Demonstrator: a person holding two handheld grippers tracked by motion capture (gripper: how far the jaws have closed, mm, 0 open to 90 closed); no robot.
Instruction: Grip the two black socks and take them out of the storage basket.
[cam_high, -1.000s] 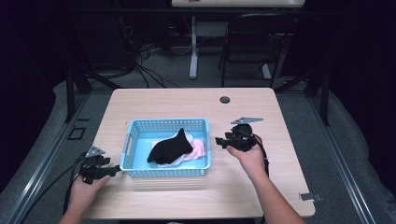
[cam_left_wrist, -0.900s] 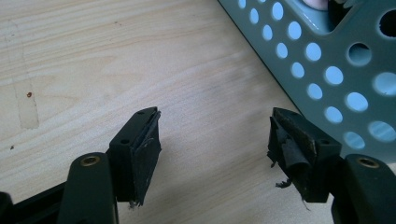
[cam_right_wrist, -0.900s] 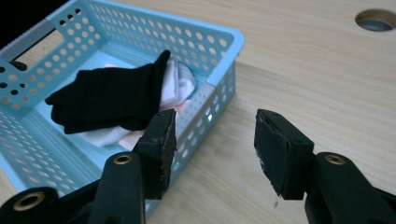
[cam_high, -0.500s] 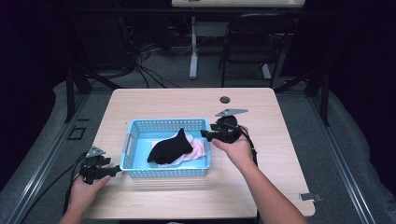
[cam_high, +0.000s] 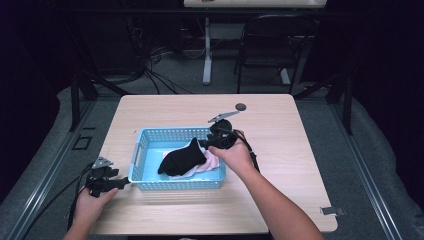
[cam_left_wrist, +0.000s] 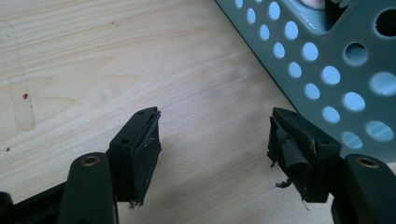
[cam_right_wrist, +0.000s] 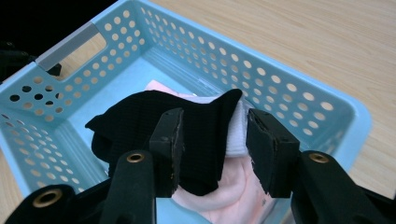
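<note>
Two hand-held grippers: I run one in each hand over a wooden worktop (cam_high: 300, 165).
Right hand-held gripper (cam_right_wrist: 212, 140): jaws spread, straddling the black sock (cam_right_wrist: 196, 135); I see no pinch on the cloth yet.
Left hand-held gripper (cam_left_wrist: 212, 149): jaws spread and holding nothing, low over the worktop just beside the basket's (cam_high: 175, 184) left end.
Black sock, place: inside the blue basket, lying on top of pink and white garments (cam_high: 207, 165).
Black sock, axis: in the high view its long axis runs from the basket's near left up toward the far right, with the narrow pointed end toward my right hand-held gripper (cam_high: 210, 143).
Progress: by my reading early; the approach looks done, while the closing, the lift and the removal from the basket are left.
</note>
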